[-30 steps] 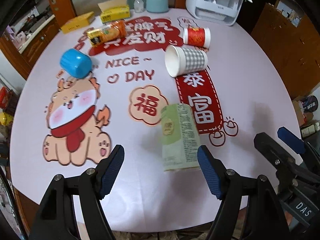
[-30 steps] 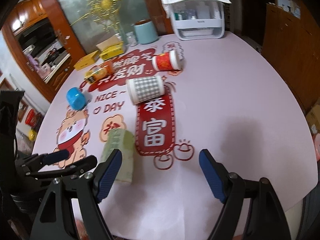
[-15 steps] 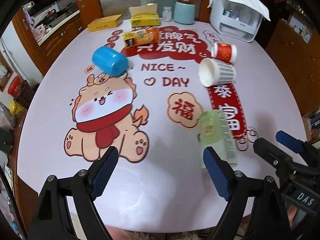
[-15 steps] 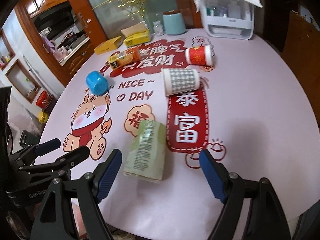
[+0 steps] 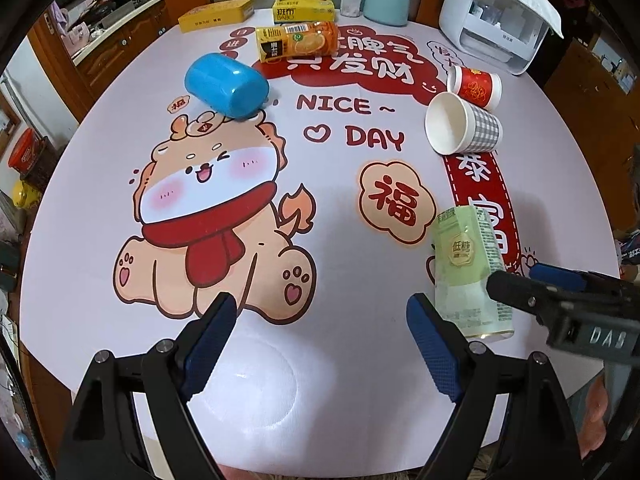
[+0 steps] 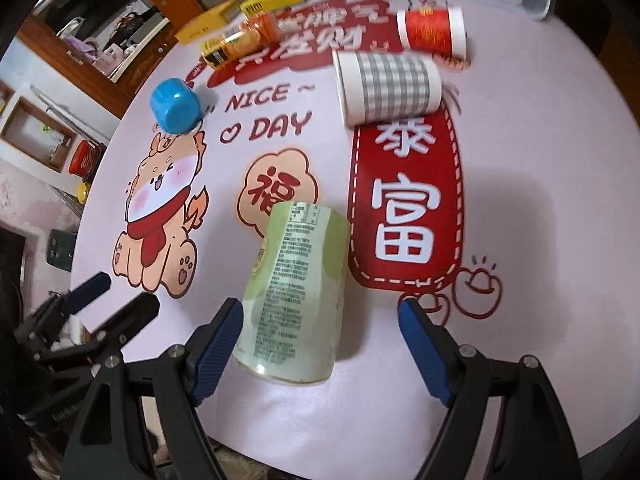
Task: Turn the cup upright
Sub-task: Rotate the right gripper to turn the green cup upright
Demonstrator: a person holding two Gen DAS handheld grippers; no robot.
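Note:
A pale green cup [image 6: 298, 292] lies on its side near the table's front edge, also in the left wrist view [image 5: 470, 272]. My right gripper [image 6: 320, 344] is open, its fingers straddling the green cup's near end without touching. My left gripper [image 5: 322, 344] is open and empty over the cartoon dog print, left of the green cup. A grey checked paper cup [image 5: 464, 128] [image 6: 390, 86], a red paper cup [image 5: 476, 87] [image 6: 434, 32] and a blue cup [image 5: 226, 86] [image 6: 175, 105] also lie on their sides farther back.
An orange drink can [image 5: 296, 42] lies at the back. Behind it are a tissue box [image 5: 303, 8], a yellow box [image 5: 216, 14], a teal canister [image 5: 388, 0] and a white appliance [image 5: 496, 20]. The round table's front edge [image 5: 320, 456] is close below the grippers.
The left gripper has swung left, off the green cup and over the dog print. The right gripper has moved left and forward until its fingers straddle the green cup.

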